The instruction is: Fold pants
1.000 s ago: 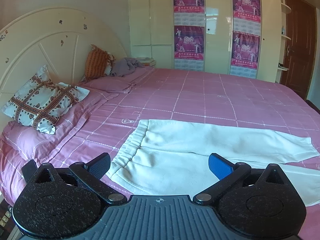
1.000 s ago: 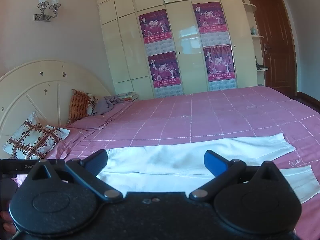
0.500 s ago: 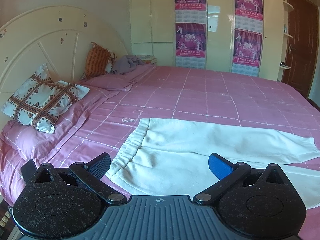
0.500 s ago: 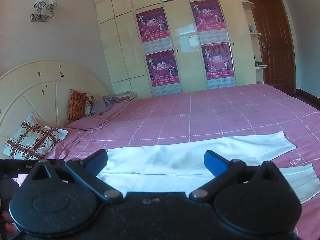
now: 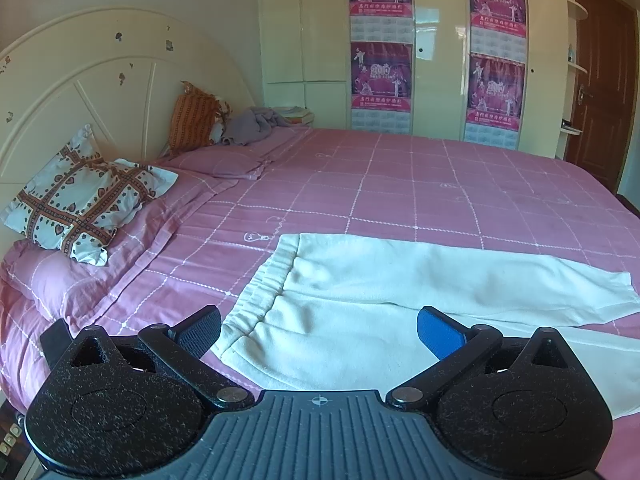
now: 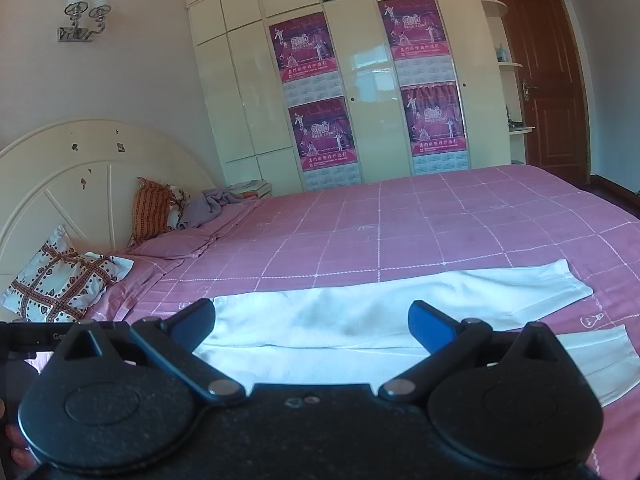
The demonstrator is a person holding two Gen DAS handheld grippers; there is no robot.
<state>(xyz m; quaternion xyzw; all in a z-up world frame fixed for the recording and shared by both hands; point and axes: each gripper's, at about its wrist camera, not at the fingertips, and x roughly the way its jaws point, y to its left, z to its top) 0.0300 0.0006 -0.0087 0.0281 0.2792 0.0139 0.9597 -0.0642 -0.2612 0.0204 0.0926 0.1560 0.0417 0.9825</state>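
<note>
White pants (image 5: 360, 300) lie flat on the pink checked bed (image 5: 400, 184), waistband (image 5: 264, 284) to the left, both legs stretching right. My left gripper (image 5: 318, 330) is open and empty, held above the waistband end. In the right wrist view the pants (image 6: 360, 320) lie across the bed with the leg cuffs (image 6: 580, 288) at the right. My right gripper (image 6: 312, 322) is open and empty, held above the middle of the pants. Neither gripper touches the cloth.
A patterned pillow (image 5: 84, 200), an orange cushion (image 5: 192, 120) and a grey bundle of cloth (image 5: 256, 124) lie by the cream headboard (image 5: 80, 80) at the left. Wardrobes with posters (image 5: 380, 40) stand behind the bed; a brown door (image 5: 600, 80) is at the far right.
Both grippers have shifted slightly, the views tilting a little; the jaws stay open. The pants have not moved.
</note>
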